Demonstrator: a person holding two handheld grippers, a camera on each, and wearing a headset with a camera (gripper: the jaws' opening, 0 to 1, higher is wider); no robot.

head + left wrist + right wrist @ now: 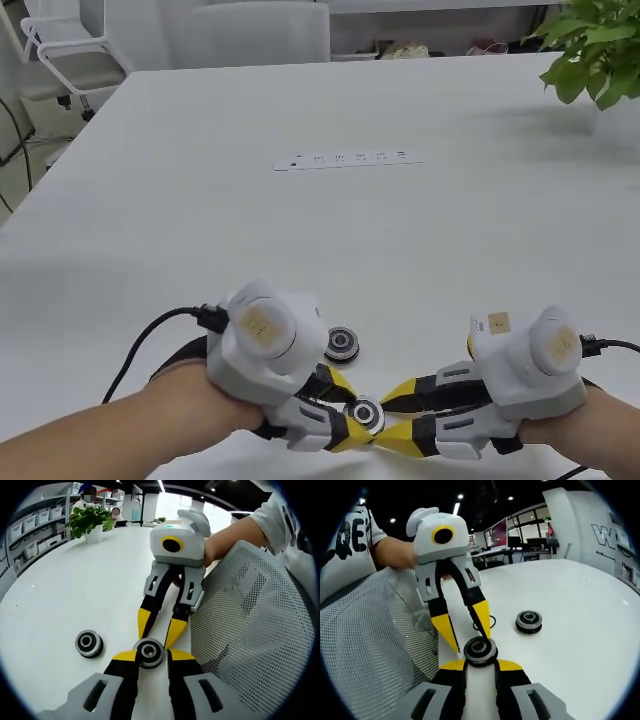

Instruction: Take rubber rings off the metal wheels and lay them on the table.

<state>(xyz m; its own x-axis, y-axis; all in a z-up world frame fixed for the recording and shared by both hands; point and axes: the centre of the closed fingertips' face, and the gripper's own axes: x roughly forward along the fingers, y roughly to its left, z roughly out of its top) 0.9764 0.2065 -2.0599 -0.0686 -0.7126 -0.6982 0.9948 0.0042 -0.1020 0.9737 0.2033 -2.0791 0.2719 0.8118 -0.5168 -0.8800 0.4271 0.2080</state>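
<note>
A small metal wheel with a black rubber ring (364,414) is held just above the white table's (330,240) near edge, pinched from both sides. My left gripper (348,420) closes on it from the left, and in the left gripper view the wheel (149,652) sits between its yellow tips. My right gripper (385,418) closes on it from the right, with the wheel (480,651) at its tips. Each gripper faces the other: the right gripper (159,629) and the left gripper (466,630). A second wheel (341,342) (89,643) (528,621) lies flat on the table close by.
A white power strip (348,159) lies mid-table. A potted plant (595,45) stands at the far right corner. A black cable (150,340) trails from the left gripper. A mesh chair back (250,630) (370,640) is close behind the table edge.
</note>
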